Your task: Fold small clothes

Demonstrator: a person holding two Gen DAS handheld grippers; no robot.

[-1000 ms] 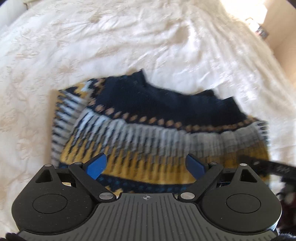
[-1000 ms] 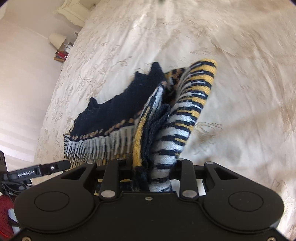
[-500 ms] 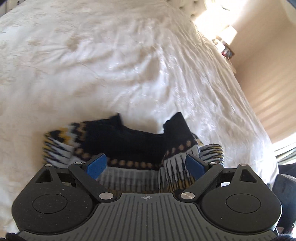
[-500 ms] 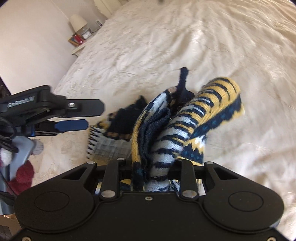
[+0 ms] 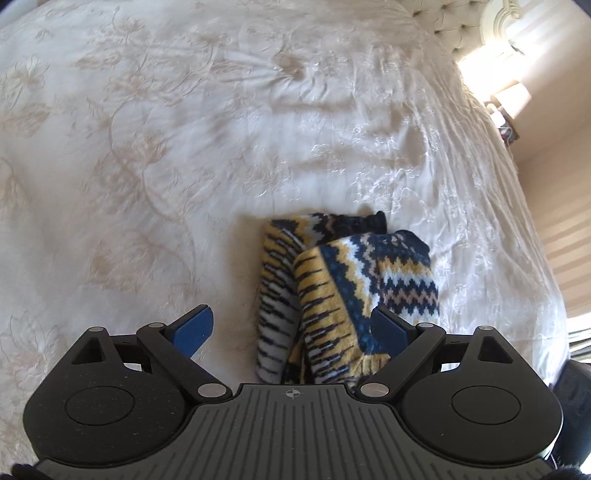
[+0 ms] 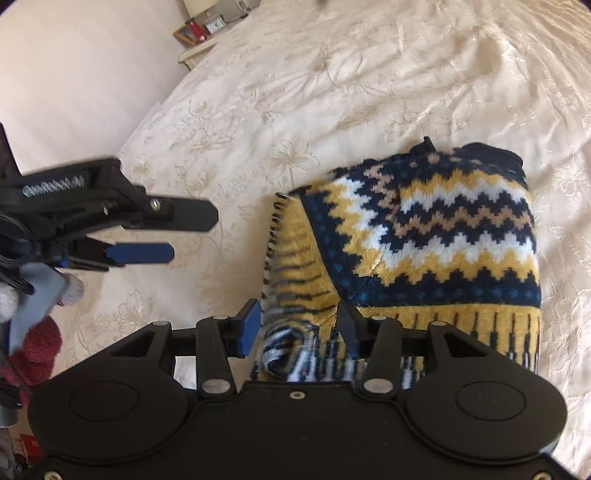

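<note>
Left view: sweater (image 5: 347, 291) now lies doubled over on the bed (image 5: 184, 147); left gripper (image 5: 291, 328) hangs wide, holding nothing.
Right view: right gripper (image 6: 299, 328) has let go, jaws parted around the hem.
Meaning: this fold looks laid.

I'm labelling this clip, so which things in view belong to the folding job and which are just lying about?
Part of the job:
- patterned sweater, folded over on the bedspread
- left hand-held gripper, open
- right hand-held gripper, open around the sweater's edge

Just lying about:
- bedside lamp
- small clock
- red fuzzy item
</note>
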